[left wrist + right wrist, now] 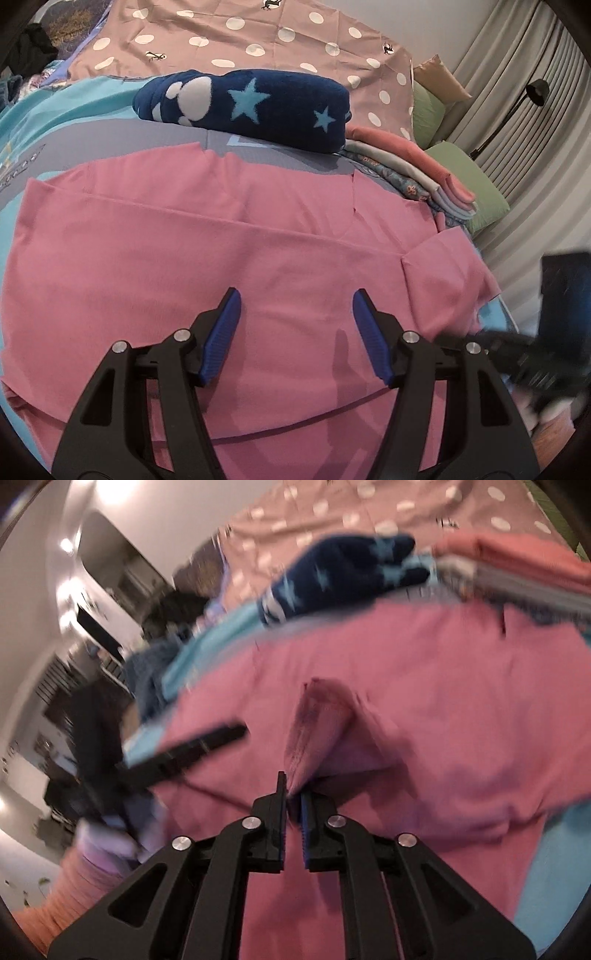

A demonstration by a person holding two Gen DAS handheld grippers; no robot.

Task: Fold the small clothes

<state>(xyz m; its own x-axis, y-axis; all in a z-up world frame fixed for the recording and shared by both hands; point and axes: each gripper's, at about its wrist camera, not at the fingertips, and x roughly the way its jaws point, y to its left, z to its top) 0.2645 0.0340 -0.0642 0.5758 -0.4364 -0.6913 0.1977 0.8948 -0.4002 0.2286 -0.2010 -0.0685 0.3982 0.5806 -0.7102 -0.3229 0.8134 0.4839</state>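
Observation:
A pink garment (221, 258) lies spread flat on the bed, with folds running across it. My left gripper (297, 295) hovers just above its near half, open, with nothing between the blue pads (229, 332). At the right edge of that view my right gripper (546, 354) is a dark blur. In the right wrist view the right gripper (293, 786) has a narrow gap between its fingers, and a raised corner (317, 720) of the pink garment (461, 701) tapers into the tips. The pads do not look pressed on it. The left gripper (184, 753) shows as a blurred black bar.
A folded navy cloth with stars (251, 103) lies beyond the pink garment. A stack of folded clothes (424, 173) sits to the right, by green pillows (469, 184). A spotted brown sheet (258, 33) covers the far bed. A black floor lamp (517, 107) stands before curtains.

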